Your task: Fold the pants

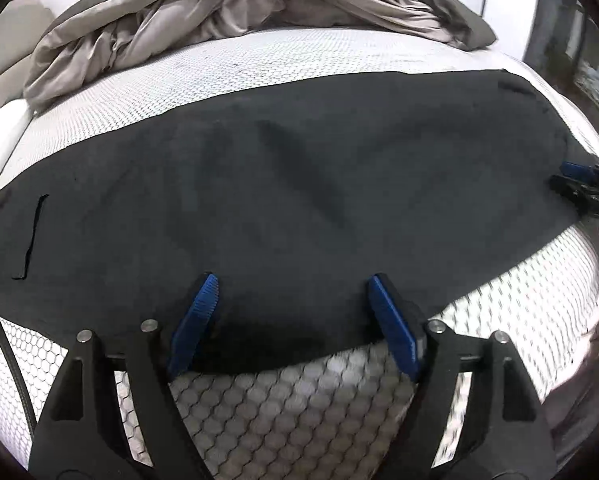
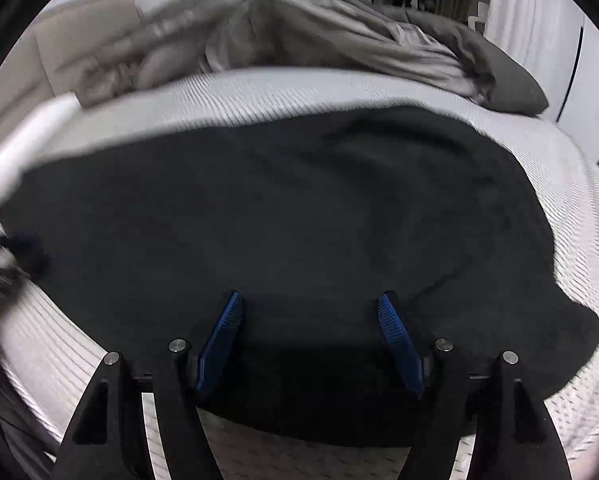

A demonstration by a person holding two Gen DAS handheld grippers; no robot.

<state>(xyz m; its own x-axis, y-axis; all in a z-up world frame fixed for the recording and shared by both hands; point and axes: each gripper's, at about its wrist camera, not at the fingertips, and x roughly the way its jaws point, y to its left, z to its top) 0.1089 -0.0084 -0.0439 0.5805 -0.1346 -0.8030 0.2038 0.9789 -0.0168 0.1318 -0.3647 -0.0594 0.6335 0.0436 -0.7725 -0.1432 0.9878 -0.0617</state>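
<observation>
The pants [image 1: 299,184] lie flat across the bed [image 1: 291,408], near edge toward both tongs. Left tongs [image 1: 291,276] and right tongs [image 2: 310,304] stand apart, holding nothing. Each should pinch that near edge evenly, then carry it over squarely.

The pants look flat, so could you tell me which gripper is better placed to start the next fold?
Probably the left gripper: its open jaws straddle the pants' near edge.

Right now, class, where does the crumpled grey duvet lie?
In both wrist views the grey duvet is heaped at the far end of the white mattress, beyond the flat black pants, apart from them.
</observation>
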